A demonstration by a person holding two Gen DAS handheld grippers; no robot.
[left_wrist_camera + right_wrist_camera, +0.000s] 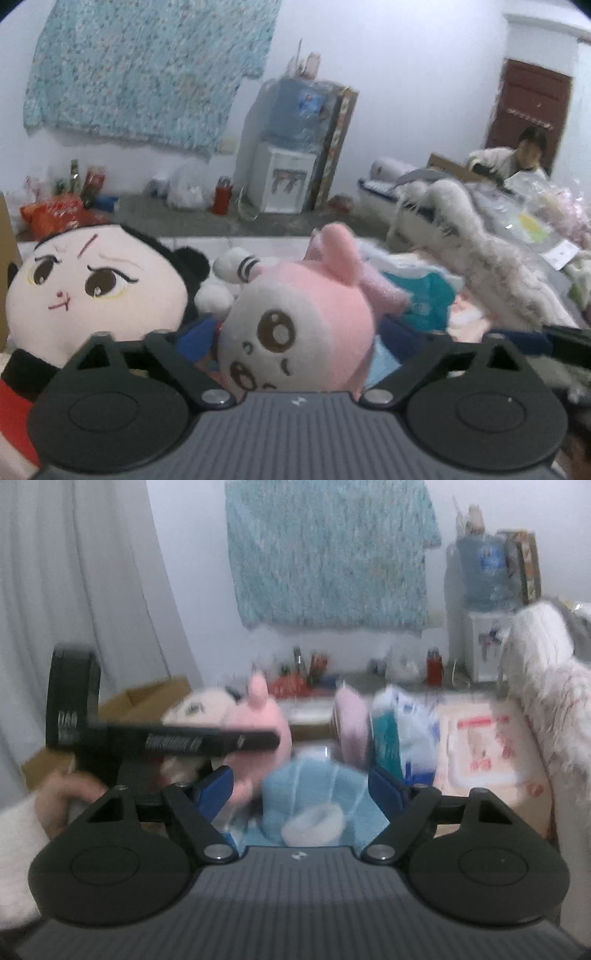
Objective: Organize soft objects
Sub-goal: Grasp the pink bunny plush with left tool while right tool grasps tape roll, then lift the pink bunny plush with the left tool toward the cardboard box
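Note:
A pink-and-white plush (pixel 306 325) with big brown eyes lies on its side between the blue fingers (pixel 195 339) of my left gripper (pixel 295 336). The pads sit close at both its sides and I see no dent in it. To its left leans a large pale-faced doll (pixel 96 291) with black hair. In the right wrist view a light blue plush (pixel 310 797) with a white patch lies between the fingers of my right gripper (pixel 301 790), which stands open, with a gap on the left side. The left gripper's black body (pixel 184 740) crosses in front of the pink plush (pixel 262 716).
A fluffy white blanket (pixel 480 258) runs along the right side. Teal-and-white packs (pixel 391 734) stand behind the blue plush. A cardboard box (pixel 147 701) sits at the left, and a water dispenser (pixel 284 177) by the far wall. A person (pixel 524 155) sits at the back right.

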